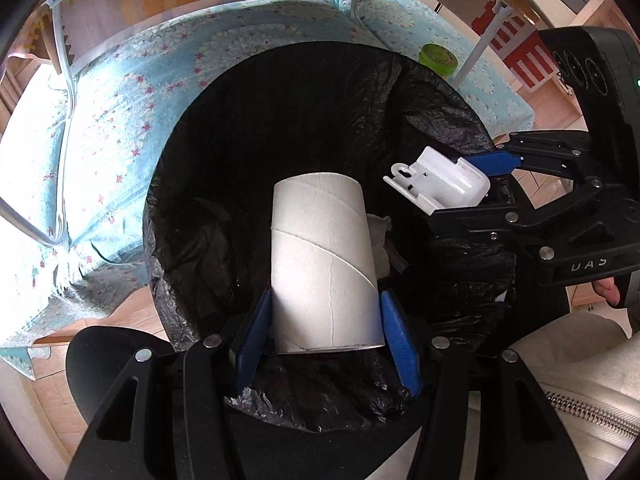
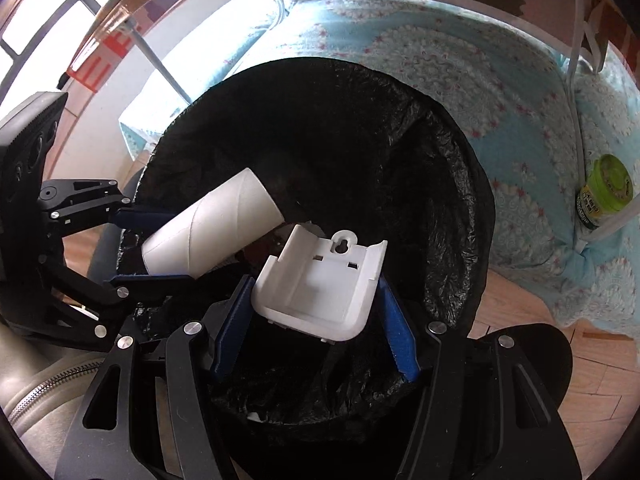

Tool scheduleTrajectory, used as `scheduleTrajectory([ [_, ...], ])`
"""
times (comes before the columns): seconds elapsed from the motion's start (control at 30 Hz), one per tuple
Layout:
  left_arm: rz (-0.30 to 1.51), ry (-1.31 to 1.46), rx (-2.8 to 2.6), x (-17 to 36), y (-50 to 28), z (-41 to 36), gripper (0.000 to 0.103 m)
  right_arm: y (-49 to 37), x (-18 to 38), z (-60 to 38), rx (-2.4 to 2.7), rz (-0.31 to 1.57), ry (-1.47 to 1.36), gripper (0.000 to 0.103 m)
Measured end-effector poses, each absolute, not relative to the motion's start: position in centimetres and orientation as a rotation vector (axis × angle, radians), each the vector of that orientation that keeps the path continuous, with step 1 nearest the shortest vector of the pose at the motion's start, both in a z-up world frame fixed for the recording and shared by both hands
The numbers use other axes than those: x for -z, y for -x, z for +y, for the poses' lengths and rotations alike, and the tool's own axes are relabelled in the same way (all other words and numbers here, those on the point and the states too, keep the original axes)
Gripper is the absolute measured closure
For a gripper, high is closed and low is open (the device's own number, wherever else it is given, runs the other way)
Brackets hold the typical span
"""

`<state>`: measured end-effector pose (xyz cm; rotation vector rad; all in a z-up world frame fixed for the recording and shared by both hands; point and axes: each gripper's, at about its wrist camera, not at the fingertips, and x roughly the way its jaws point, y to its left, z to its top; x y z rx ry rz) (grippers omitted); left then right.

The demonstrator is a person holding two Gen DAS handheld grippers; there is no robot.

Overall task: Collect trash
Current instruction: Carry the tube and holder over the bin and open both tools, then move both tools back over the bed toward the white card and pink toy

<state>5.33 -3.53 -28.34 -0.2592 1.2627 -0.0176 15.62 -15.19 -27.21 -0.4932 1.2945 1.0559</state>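
Two grippers hover over one black-lined trash bin (image 1: 248,152), each carrying one piece of trash. The left gripper (image 1: 326,312) has its two blue pads pressed against the sides of one white cardboard tube (image 1: 322,264), which points straight ahead of it over the bin's open mouth. The right gripper (image 2: 316,300) has its two blue pads clamped on the flanks of one white plastic bracket (image 2: 320,280), a shallow tray-shaped piece with one keyhole tab at its far end; it too sits over the bin opening, directly ahead of that gripper. In the left wrist view the right gripper (image 1: 472,192) enters from the right, its bracket (image 1: 440,180) just beside the tube's far end but apart from it; in the right wrist view the left gripper (image 2: 160,244) comes in from the left with the tube (image 2: 212,224) angled toward the bracket. Some pale crumpled trash (image 1: 380,236) lies inside the bin beyond the tube. One green round container (image 2: 606,188) stands on the blue patterned mat (image 2: 500,92), well off to the right gripper's right.
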Motion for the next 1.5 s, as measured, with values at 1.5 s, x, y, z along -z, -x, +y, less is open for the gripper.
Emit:
scheduleTrajectory([
  [1.5,0.825,0.151,0.063,11.0,-3.7,-1.8,0.045,-17.2,10.8,-17.7,-1.118,0.887,0.317,0.034],
])
